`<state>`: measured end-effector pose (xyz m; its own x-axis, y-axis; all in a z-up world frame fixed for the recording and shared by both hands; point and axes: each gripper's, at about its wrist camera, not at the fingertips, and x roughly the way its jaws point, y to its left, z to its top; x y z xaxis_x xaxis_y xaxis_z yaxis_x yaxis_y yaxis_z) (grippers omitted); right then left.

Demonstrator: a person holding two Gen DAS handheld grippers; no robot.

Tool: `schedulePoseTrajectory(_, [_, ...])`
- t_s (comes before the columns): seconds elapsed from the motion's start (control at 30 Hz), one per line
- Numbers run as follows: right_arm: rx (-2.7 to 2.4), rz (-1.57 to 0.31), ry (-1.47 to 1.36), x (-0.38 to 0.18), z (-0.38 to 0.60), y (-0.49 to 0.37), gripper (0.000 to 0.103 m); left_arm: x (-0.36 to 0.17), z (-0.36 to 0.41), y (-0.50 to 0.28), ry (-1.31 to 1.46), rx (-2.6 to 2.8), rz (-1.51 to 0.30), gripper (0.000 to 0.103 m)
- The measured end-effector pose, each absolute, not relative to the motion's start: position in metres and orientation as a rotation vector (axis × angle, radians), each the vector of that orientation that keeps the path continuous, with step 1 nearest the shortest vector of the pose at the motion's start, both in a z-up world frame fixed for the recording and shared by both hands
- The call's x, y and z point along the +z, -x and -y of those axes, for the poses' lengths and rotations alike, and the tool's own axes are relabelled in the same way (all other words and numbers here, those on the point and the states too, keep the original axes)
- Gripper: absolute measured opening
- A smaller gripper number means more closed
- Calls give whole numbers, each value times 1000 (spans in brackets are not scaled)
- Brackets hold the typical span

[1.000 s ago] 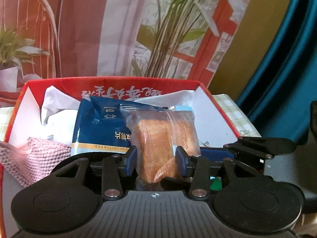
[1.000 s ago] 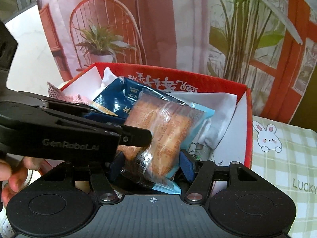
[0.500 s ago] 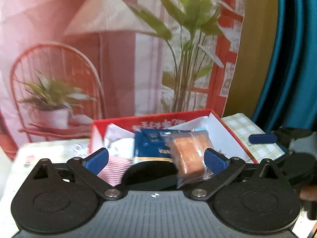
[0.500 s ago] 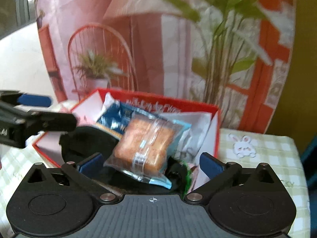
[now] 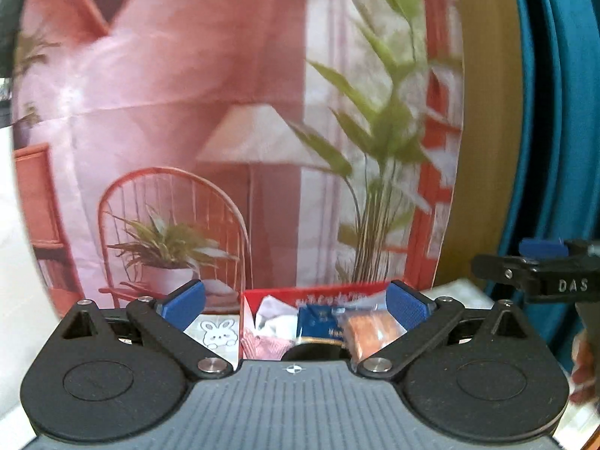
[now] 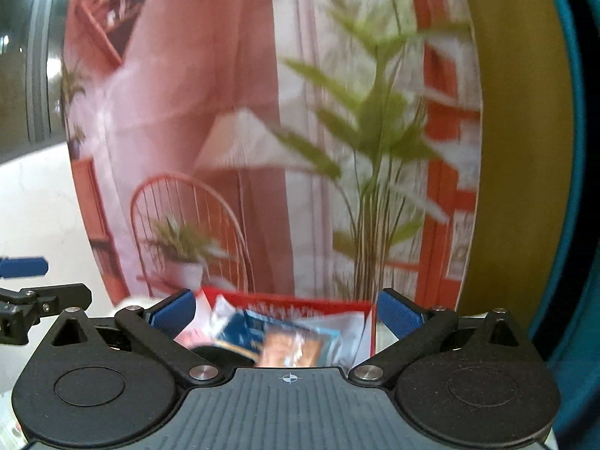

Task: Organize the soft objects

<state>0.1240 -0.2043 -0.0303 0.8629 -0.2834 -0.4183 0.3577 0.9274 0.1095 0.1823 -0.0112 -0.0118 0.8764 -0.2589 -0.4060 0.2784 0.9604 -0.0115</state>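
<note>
Both the left gripper [image 5: 294, 302] and the right gripper [image 6: 285, 309] hang spread and empty, well back from the red cardboard box [image 5: 318, 292], where the clear-wrapped orange bread packet [image 5: 369, 328] lies at its right edge, nearer the right gripper.

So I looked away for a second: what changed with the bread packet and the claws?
The left claw let go of the bread packet and opened wide; both claws, the right claw too, drew back from the red box. The packet now lies in the box beside the blue pack, which stayed put.
</note>
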Motion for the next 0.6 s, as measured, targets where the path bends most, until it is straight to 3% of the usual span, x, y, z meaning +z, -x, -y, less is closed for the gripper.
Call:
schedulePoseTrajectory(0.27, [-345, -341, -193, 12, 180, -89, 103, 22, 3, -145, -73, -239, -361, 103])
schedulePoseTrajectory(0.6, [-352, -332, -188, 26, 171, -71, 103, 31, -2, -130, -52, -228, -345, 103])
